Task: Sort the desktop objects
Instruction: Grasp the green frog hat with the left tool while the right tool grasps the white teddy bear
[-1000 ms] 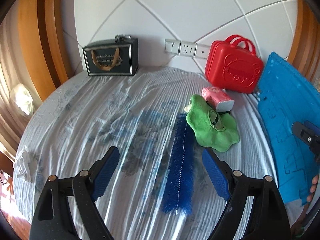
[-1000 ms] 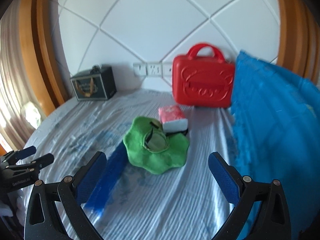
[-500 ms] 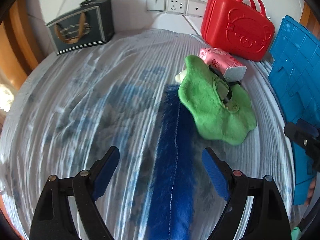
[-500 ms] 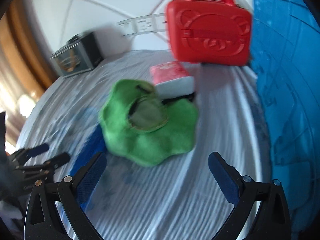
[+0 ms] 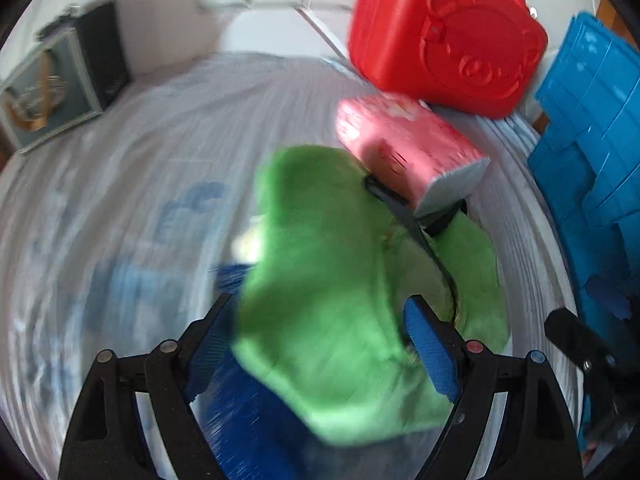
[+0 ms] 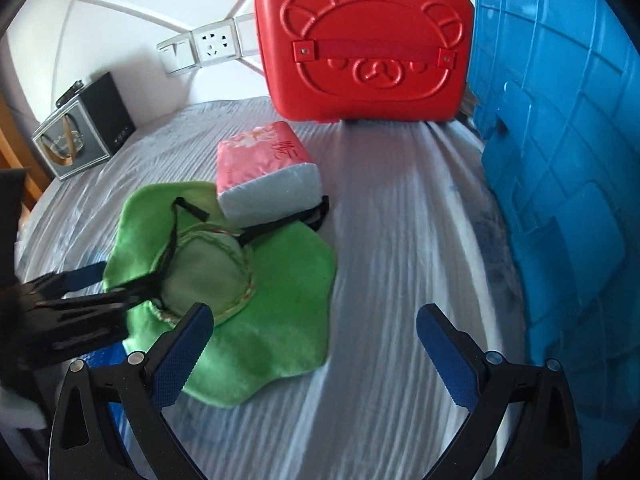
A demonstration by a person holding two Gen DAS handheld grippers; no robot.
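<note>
While one green plush hat [image 6: 256,320] lies flat on the bed [image 6: 400,280], everything else sits around it: one pink tissue pack [image 6: 266,168] touching its far edge, one red bear-faced case [image 6: 364,44] beyond that, one dark gift box [image 6: 84,136] far to its left, one blue brush [image 5: 256,412] partly beneath it. Writing on the pack is unreadable. Left gripper [image 5: 320,344] straddles the hat, jaws wide, just narrowing slightly, not visibly pressing. Right gripper [image 6: 312,356] stands wide open, empty, at the hat's near right edge.
</note>
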